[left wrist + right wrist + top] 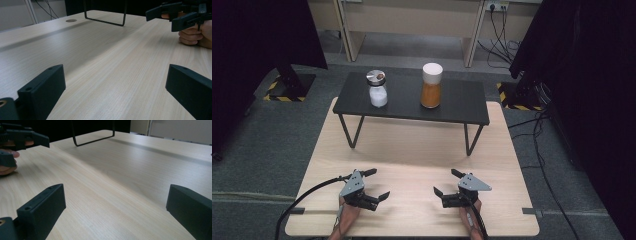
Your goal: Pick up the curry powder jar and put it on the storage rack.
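On a small black shelf [412,112] at the far side of the wooden table [412,150] stand two jars. One is a clear jar of white powder [377,88] with a silver lid, the other a jar of orange powder [431,85] with a white lid. My left gripper [376,184] rests near the table's front edge, open, nothing between its jaws. My right gripper [447,182] rests opposite it, also open and empty. Both point inward toward each other. In the left gripper view the right gripper [175,15] and its hand appear at the top right; the right gripper view has the left gripper [20,142] at its upper left.
The shelf stands on thin black wire legs [352,132] with open space beneath. Bare wood lies between the grippers and the shelf. Black curtains hang at both sides, desks and cables [502,30] stand behind, and grey carpet surrounds the table.
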Demonstrator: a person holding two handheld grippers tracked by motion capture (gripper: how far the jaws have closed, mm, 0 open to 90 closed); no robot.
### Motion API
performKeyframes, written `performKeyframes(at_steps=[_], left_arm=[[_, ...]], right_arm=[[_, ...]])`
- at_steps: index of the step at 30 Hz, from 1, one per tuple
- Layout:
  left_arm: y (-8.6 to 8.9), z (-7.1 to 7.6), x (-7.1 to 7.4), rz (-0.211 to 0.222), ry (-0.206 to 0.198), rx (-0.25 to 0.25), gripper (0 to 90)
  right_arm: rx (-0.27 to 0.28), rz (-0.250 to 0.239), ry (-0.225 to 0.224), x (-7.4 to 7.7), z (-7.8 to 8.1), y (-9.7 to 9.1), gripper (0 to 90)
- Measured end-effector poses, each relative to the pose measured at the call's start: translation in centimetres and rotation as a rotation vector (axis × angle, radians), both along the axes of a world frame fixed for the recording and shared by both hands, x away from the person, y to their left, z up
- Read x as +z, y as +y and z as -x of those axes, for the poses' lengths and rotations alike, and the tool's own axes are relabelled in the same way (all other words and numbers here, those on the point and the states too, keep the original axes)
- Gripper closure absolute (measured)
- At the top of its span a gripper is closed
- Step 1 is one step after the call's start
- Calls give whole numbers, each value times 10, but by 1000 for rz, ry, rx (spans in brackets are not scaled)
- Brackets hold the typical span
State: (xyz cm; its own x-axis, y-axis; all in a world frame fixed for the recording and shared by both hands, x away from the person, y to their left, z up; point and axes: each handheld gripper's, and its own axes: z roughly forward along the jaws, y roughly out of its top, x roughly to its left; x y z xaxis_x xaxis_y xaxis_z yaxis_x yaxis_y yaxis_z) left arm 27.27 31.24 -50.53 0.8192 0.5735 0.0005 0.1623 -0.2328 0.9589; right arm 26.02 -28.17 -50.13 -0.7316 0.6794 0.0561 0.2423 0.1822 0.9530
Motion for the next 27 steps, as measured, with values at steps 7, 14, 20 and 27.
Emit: performKeyframes(at_steps=[7, 14, 20, 27], left_arm=[[0, 0, 0, 1, 0, 0, 18], [0, 0, 0, 0, 2, -1, 18], [0, -1, 0, 1, 6, 0, 19], [0, -1, 0, 1, 8, 1, 18]], right_arm=[[-16, 9, 13, 1, 0, 2, 23], [-25, 2, 17, 1, 1, 2, 23], [-27, 14, 17, 2, 1, 4, 23], [-45, 9, 13, 1, 5, 5, 3]])
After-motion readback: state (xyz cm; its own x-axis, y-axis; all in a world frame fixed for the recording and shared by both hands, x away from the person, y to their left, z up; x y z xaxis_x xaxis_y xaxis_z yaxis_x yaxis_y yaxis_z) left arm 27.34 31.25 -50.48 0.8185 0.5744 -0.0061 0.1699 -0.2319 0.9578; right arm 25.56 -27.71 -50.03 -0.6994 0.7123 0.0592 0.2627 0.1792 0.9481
